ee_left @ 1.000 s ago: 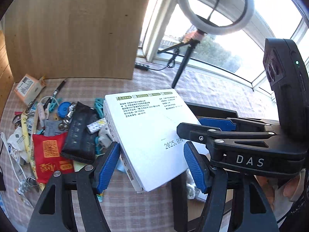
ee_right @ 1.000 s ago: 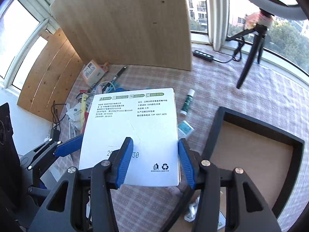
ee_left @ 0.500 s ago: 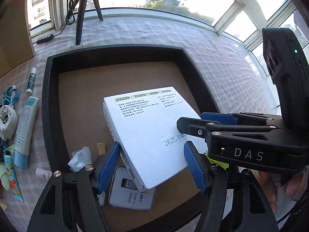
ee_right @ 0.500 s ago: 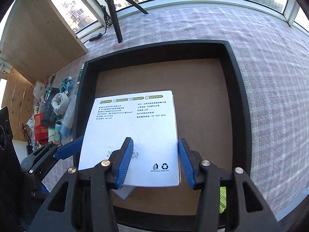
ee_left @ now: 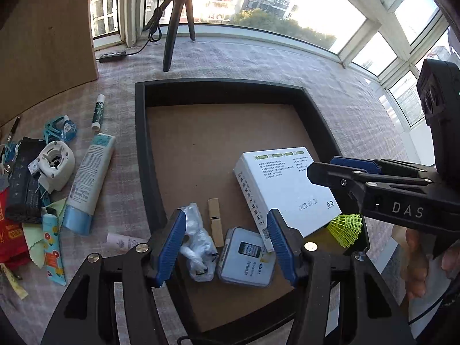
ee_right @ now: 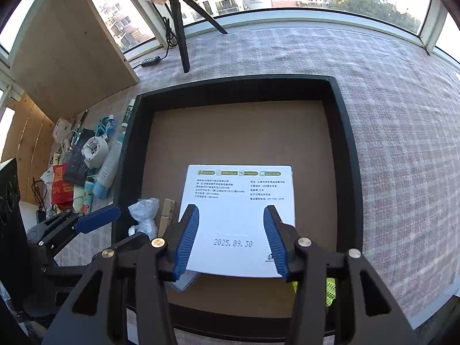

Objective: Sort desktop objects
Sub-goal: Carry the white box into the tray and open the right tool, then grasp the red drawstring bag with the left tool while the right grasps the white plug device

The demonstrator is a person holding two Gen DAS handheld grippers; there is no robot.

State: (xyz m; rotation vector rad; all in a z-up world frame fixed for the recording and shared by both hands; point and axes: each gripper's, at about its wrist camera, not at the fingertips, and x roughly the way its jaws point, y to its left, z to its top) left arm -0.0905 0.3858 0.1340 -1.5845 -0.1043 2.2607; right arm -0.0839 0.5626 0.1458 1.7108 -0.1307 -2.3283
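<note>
1. The white box (ee_right: pixel 238 218) is flat and rectangular, printed with green labels, small text and a date (2025.09.30).
2. It lies in the black tray (ee_right: pixel 342 132), near right, resting partly on a small blue-white pack (ee_left: pixel 244 254).
3. A second ago both claws carried it over the bench; now the left claw (ee_left: pixel 225 244) stands open and clear after narrowing, and the right claw (ee_right: pixel 231 240) straddles it, jaws apart.
</note>
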